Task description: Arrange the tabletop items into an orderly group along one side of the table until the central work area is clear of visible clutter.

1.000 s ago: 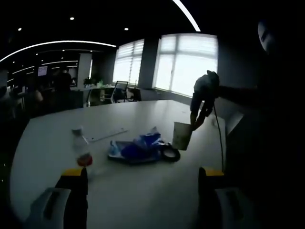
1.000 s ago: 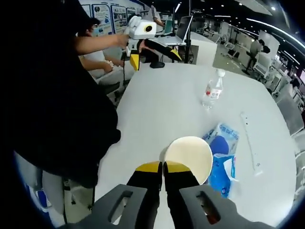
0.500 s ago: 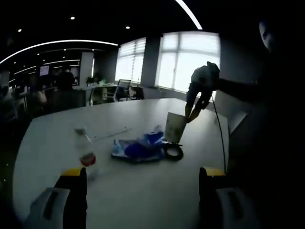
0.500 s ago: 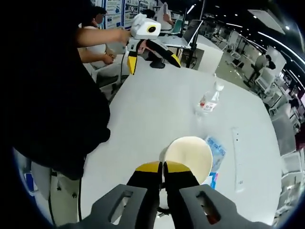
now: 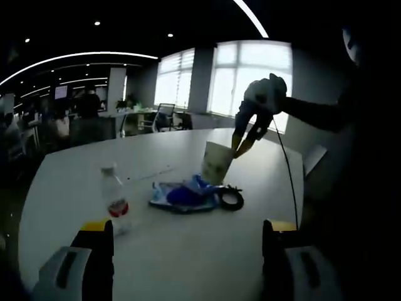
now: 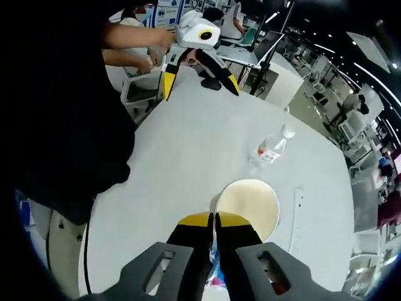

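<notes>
A pale paper cup [image 5: 216, 163] hangs tilted above a blue plastic bag [image 5: 185, 195], with my right gripper [image 5: 243, 143] shut on its rim. From above, the same cup [image 6: 254, 207] shows its empty inside, my right gripper [image 6: 213, 219] pinching the near rim. A clear water bottle [image 5: 114, 198] with a red label stands left of the bag; the bottle [image 6: 270, 148] lies beyond the cup. A black coiled ring [image 5: 230, 199] rests beside the bag. My left gripper [image 5: 187, 248] is open over the near table; across the table this left gripper [image 6: 195, 61] is held in a hand.
The white round table [image 5: 188, 251] has free surface near me. A long white strip [image 6: 296, 216] lies on the table right of the cup. A laptop [image 6: 262, 44] sits on a desk behind. A person in dark clothes fills the left of the right gripper view.
The right gripper has carried the cup up and leftward, from beside the black ring to above the blue bag. The left gripper has stayed open and nearly still.
</notes>
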{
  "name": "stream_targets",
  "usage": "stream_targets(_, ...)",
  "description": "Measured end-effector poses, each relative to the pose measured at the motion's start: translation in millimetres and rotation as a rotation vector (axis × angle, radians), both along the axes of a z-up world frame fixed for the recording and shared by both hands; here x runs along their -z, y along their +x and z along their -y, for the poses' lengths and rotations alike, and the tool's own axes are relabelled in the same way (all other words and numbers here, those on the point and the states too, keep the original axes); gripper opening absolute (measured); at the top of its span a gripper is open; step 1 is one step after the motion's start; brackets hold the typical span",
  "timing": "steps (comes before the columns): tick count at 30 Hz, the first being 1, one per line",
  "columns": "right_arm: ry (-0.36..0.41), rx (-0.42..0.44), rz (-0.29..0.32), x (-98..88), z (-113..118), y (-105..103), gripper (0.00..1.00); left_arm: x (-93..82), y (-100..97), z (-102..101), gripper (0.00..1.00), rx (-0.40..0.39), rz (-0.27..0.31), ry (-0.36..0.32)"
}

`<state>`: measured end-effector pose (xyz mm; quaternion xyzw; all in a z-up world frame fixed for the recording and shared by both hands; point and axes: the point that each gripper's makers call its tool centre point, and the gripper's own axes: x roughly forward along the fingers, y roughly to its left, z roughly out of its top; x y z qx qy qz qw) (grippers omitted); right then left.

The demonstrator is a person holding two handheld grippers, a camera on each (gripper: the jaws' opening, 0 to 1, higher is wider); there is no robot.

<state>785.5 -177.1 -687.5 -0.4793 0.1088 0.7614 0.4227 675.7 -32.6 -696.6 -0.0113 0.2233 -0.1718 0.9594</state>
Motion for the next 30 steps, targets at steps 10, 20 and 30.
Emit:
stream_targets(10,0.002,-0.043,0.061,7.7,-29,8,0.0,2.0,-1.2,-3,0.97,-0.011,-0.018,0.009)
stream_targets(20,0.012,-0.063,0.088,16.2,-65,19,0.0,0.6,-0.7,-3,0.98,-0.004,-0.017,-0.001)
stream_targets(30,-0.003,-0.072,0.128,27.8,-95,24,0.0,0.1,2.6,-5,0.98,-0.009,-0.012,-0.01)
